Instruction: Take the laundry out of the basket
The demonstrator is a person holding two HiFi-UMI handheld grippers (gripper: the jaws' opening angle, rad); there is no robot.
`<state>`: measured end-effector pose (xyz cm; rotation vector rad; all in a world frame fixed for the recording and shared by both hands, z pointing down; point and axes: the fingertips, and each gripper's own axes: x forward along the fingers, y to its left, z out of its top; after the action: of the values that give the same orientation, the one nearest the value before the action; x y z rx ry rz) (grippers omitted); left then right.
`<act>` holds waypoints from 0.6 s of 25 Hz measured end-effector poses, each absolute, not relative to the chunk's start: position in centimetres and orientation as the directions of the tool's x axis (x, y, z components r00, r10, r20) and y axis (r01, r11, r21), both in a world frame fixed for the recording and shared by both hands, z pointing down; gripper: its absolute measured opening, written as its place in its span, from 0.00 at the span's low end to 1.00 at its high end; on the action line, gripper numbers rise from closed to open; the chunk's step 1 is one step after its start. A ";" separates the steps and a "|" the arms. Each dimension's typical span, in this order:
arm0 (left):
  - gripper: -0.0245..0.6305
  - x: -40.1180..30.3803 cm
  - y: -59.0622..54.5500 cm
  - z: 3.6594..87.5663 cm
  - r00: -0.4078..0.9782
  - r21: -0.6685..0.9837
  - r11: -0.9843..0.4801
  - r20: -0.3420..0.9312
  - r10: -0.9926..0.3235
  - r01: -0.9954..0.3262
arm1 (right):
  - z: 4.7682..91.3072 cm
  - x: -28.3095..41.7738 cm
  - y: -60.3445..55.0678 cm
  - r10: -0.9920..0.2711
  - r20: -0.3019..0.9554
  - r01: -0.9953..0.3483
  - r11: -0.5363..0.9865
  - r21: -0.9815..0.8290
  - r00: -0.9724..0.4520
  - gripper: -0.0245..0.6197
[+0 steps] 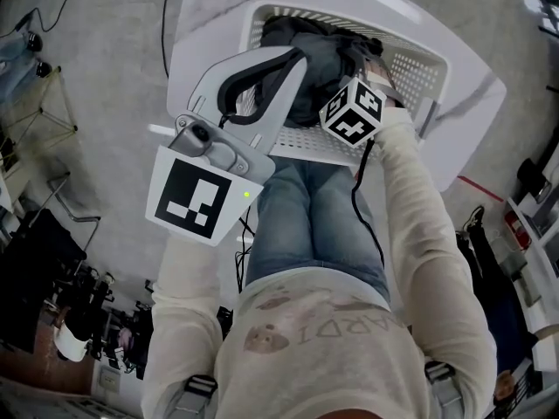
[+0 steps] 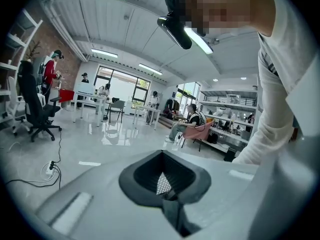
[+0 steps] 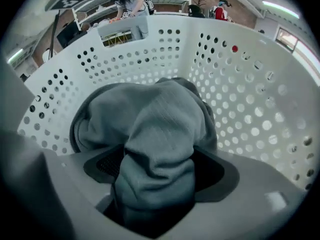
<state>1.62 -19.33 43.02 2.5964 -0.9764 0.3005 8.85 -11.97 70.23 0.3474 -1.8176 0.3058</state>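
Note:
A white perforated laundry basket [image 1: 425, 66] stands on a white table in front of me. Dark grey laundry [image 1: 325, 70] lies piled inside it. In the right gripper view a fold of the grey garment [image 3: 159, 129] is pinched in my right gripper [image 3: 157, 181], which is shut on it down between the basket walls [image 3: 245, 89]. In the head view only that gripper's marker cube [image 1: 354, 112] shows at the near rim. My left gripper [image 1: 295, 58] is held above the basket's near left side, tips together. In its own view the left gripper [image 2: 165, 186] holds nothing and looks out into the room.
The white table [image 1: 476, 103] juts out past the basket on the right. My legs in jeans [image 1: 314, 221] stand against its near edge, and a black cable [image 1: 362, 208] hangs there. Office chairs [image 2: 35, 109], desks and several people fill the room beyond.

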 end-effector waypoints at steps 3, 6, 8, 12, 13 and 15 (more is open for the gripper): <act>0.04 1.5 -19.3 43.8 0.747 0.252 -0.708 0.322 -0.582 -0.660 | 72.4 8.7 -12.0 -0.051 0.973 -0.366 0.930 -0.035 -0.224 0.76; 0.04 1.6 -19.4 44.3 0.750 0.254 -0.711 0.328 -0.574 -0.655 | 74.6 8.6 -11.9 -0.024 0.981 -0.352 0.935 -0.047 -0.195 0.77; 0.04 1.5 -19.4 44.5 0.751 0.255 -0.712 0.330 -0.572 -0.654 | 75.4 8.5 -12.1 -0.008 0.985 -0.353 0.934 -0.054 -0.172 0.80; 0.04 1.2 -19.5 44.7 0.749 0.258 -0.708 0.332 -0.574 -0.657 | 75.9 8.4 -12.6 0.037 0.992 -0.363 0.928 -0.080 -0.124 0.83; 0.04 1.1 -19.5 44.7 0.748 0.259 -0.707 0.331 -0.576 -0.658 | 75.9 8.3 -12.7 0.040 0.992 -0.364 0.928 -0.081 -0.119 0.83; 0.04 1.2 -19.5 44.7 0.748 0.261 -0.705 0.328 -0.577 -0.659 | 75.7 8.3 -12.5 0.035 0.992 -0.367 0.927 -0.077 -0.120 0.80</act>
<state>1.16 -19.54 44.70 2.5854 -0.9512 0.3139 8.26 -12.54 75.72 0.2571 -1.6612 0.3485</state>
